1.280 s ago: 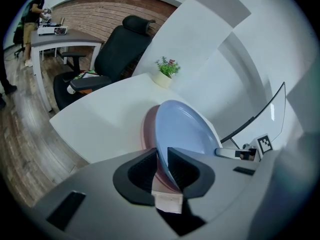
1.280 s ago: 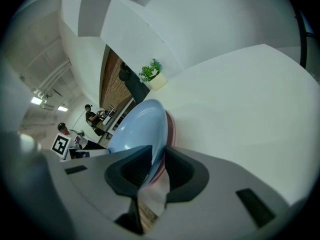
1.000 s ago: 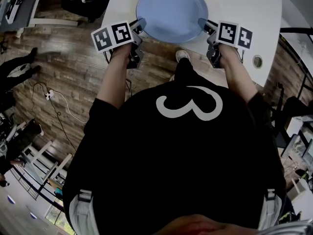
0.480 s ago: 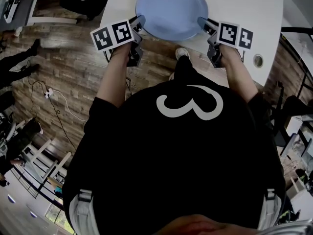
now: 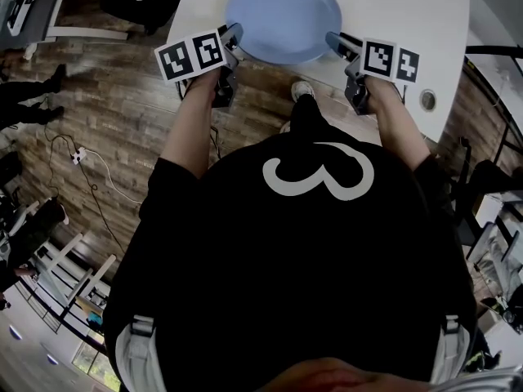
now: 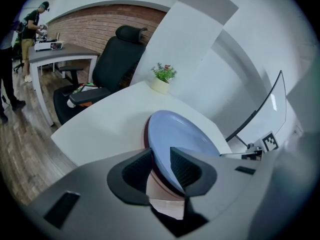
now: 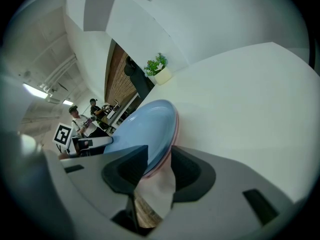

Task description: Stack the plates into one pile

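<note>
Plates (image 5: pixel 282 15) between just-opened left fingers (image 6: pixel 187 170), right fingers (image 7: pixel 126 173)

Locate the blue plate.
Head view, top centre: the blue plate lies on a pink plate, its rim inside the left gripper and right gripper, whose jaws have just been opening.

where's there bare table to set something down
Bare white table lies right of the blue plate and beyond it toward the potted plant. The near edge is crowded: the left gripper and right gripper, jaws just opening, straddle the plate's rim.
</note>
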Available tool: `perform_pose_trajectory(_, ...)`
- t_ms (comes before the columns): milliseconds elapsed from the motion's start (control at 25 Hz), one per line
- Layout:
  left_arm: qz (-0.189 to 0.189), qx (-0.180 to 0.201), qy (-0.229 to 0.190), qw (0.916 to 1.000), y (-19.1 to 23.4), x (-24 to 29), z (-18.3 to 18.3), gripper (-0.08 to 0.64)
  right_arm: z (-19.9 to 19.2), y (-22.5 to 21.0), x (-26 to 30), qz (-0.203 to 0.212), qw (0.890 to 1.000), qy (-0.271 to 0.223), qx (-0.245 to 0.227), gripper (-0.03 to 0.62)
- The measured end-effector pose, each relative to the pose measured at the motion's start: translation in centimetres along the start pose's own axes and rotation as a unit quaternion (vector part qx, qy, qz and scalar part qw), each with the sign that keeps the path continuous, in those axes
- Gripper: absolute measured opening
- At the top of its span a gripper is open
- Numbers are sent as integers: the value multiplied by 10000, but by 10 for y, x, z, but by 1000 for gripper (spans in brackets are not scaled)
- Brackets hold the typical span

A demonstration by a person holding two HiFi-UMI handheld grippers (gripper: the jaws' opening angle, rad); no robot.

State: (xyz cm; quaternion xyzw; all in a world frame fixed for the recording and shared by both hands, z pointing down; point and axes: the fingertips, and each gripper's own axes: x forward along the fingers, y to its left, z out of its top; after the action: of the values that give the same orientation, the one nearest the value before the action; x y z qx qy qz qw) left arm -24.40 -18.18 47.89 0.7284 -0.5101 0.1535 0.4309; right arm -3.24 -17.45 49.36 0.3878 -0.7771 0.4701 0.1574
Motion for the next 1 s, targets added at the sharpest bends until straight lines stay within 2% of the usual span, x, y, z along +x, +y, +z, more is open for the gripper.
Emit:
perform_pose_trajectory(320, -80, 301, -125, 9994, 3, -5, 3, 170, 2, 13, -17, -74, 9997, -168, -151, 138)
perform_pose_trajectory(520, -100, 573, 14, 9983, 2, -9, -10, 228, -1, 26, -35, -43, 9990, -408, -156, 140)
perform_pose_trajectory(760, -284, 391, -135, 9987, -1, -29, -20, 230, -11, 41, -55, 6, 9980, -589, -235, 140)
perform_pose_trajectory(880, -466, 248, -191, 9984, -14, -46, -21, 229, -14, 50, -73, 51, 9971, -678, -335, 138)
perform_pose_trajectory(1000, -707, 274, -407, 9963, -39, -65, -15, 229, -12, 59, -95, 184, 9950, -820, -549, 130)
